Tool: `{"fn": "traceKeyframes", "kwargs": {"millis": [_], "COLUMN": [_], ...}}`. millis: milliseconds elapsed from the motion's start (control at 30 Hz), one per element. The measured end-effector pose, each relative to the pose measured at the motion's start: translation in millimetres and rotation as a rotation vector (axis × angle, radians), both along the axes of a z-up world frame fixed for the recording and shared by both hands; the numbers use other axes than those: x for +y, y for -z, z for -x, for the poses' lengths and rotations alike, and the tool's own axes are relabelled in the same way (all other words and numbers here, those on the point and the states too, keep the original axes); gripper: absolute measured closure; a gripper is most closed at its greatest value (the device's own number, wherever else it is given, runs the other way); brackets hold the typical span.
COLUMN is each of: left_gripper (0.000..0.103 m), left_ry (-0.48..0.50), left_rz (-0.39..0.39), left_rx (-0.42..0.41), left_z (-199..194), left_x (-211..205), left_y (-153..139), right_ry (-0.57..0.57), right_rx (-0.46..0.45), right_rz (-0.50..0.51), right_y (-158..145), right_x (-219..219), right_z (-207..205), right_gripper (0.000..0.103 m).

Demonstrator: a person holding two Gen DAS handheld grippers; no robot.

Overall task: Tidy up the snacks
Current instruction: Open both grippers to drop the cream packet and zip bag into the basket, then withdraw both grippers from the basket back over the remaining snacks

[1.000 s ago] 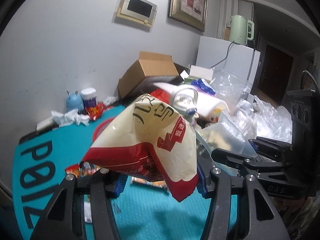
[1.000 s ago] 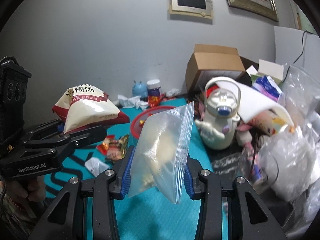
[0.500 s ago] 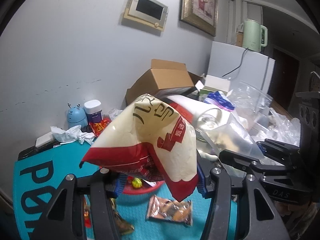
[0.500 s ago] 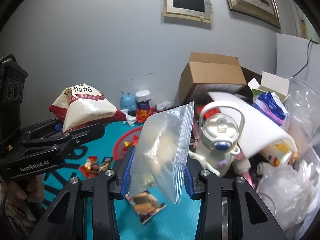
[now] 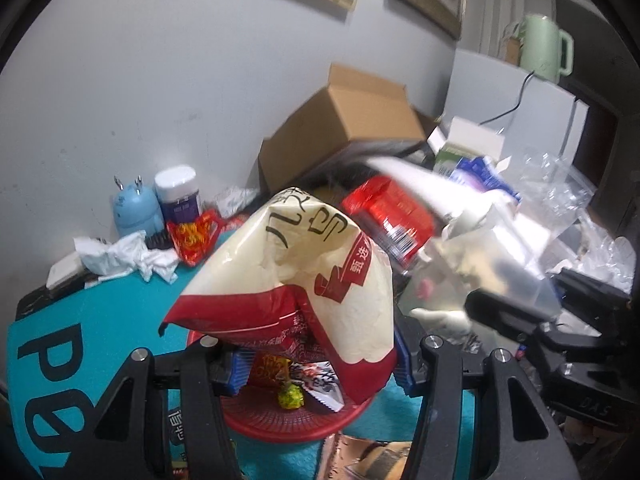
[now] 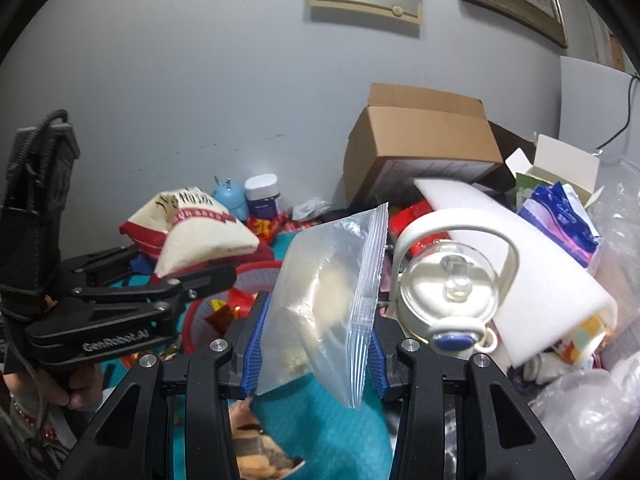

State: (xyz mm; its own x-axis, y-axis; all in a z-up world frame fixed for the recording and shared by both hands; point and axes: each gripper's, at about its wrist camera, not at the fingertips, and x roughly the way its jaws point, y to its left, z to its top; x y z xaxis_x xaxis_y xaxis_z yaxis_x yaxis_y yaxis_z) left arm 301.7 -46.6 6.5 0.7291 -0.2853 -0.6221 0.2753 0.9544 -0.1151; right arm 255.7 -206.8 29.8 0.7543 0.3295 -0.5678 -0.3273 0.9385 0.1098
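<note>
Over the red basket [image 5: 280, 420] the left gripper [image 5: 316, 364] clutched a snack bag [image 5: 304, 280]. The right gripper [image 6: 312, 344], just beside, pinched a zip bag [image 6: 332, 300] upright.

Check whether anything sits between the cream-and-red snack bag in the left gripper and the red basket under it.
Nothing visible blocks it. The snack bag hangs clamped in the left gripper directly over the red basket, with only air between. The basket already holds a few small wrapped snacks, which leave room. The right gripper, holding a clear zip bag, is off to the side.
</note>
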Motion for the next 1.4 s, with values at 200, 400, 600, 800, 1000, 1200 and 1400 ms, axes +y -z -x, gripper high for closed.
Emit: {"fn": "traceKeyframes", "kwargs": {"millis": [200, 400, 600, 800, 1000, 1200, 1400], "left_gripper": [0.049, 0.034, 0.034, 0.034, 0.034, 0.034, 0.034], "left_ry": [0.0, -0.025, -0.065, -0.093, -0.113, -0.139, -0.142], "left_rz": [-0.01, -0.038, -0.061, -0.062, -0.059, -0.056, -0.059], "left_rx": [0.054, 0.108, 0.124, 0.115, 0.112, 0.106, 0.096], "left_z": [-17.5, -29.6, -30.6, -29.4, -30.1, -30.5, -27.5], "left_x": [4.6, 10.2, 21.9, 33.0, 40.6, 46.9, 46.9], "left_y": [19.5, 30.4, 29.2, 23.0, 20.4, 17.4, 15.0], "right_ry": [-0.001, -0.009, -0.025, -0.034, -0.028, -0.015, -0.005], "right_rx": [0.014, 0.035, 0.043, 0.057, 0.078, 0.118, 0.12], "right_rz": [0.016, 0.029, 0.051, 0.086, 0.118, 0.122, 0.123], "right_y": [11.4, 19.3, 23.2, 30.1, 42.0, 50.3, 48.1], "right_x": [6.3, 14.8, 25.5, 37.9, 52.3, 56.4, 55.6], "right_z": [-15.0, -25.2, -33.1, -41.2, -51.8, -58.9, -58.7], "right_gripper": [0.061, 0.061, 0.061, 0.06, 0.058, 0.058, 0.054]}}
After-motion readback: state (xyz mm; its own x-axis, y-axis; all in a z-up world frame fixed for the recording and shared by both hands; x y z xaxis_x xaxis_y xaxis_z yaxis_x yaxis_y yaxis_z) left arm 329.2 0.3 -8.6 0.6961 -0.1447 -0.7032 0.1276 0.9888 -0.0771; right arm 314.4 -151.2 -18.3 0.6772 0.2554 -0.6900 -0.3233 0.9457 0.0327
